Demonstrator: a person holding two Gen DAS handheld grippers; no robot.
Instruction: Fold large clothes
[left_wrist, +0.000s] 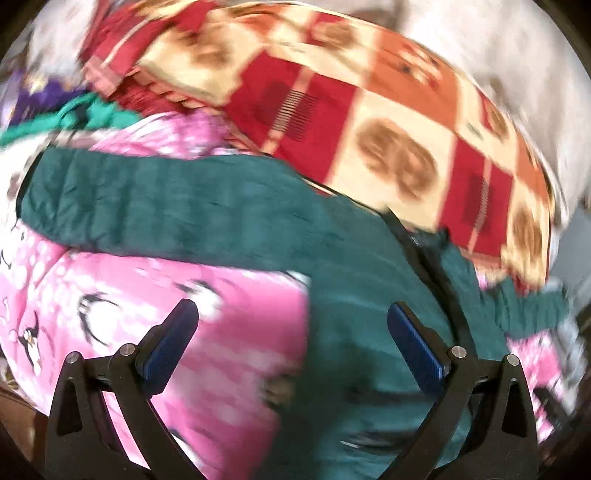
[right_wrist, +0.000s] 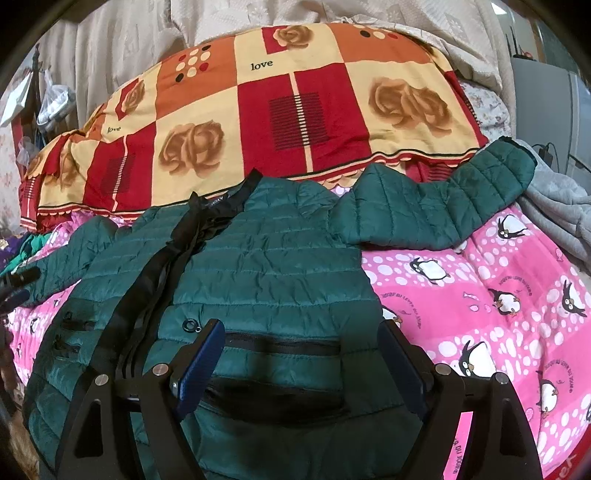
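We look down on a dark green quilted jacket (right_wrist: 266, 266) spread front-up across a pink penguin-print bedspread (right_wrist: 480, 295), its collar toward a folded quilt (right_wrist: 295, 110) of red, orange and cream squares printed with roses and the word "love". The jacket's black zipper placket (right_wrist: 162, 266) runs down the front from the collar, and a zipped pocket (right_wrist: 284, 345) lies across the lower front. One sleeve (right_wrist: 443, 199) stretches out to the right, its cuff resting beside a heap of grey fabric (right_wrist: 554, 210); the other sleeve (right_wrist: 70, 258) trails off to the left over the pink cover. A pale curtain (right_wrist: 129, 55) hangs behind the bed.

The right gripper (right_wrist: 301, 350) hangs over the jacket's lower front with its jaws wide apart, the blue pads (right_wrist: 201, 362) on either side of the pocket and nothing pinched between them. We cannot tell whether the tips touch the fabric.

The left wrist view is smeared with motion blur. There the left gripper (left_wrist: 291, 332) also stands with its jaws spread and empty, one pad (left_wrist: 170, 343) over the pink bedspread (left_wrist: 110, 295), the other over the green jacket (left_wrist: 351, 295). The jacket's sleeve (left_wrist: 147, 210) crosses that view from the left, with the patterned quilt (left_wrist: 369, 122) behind it.
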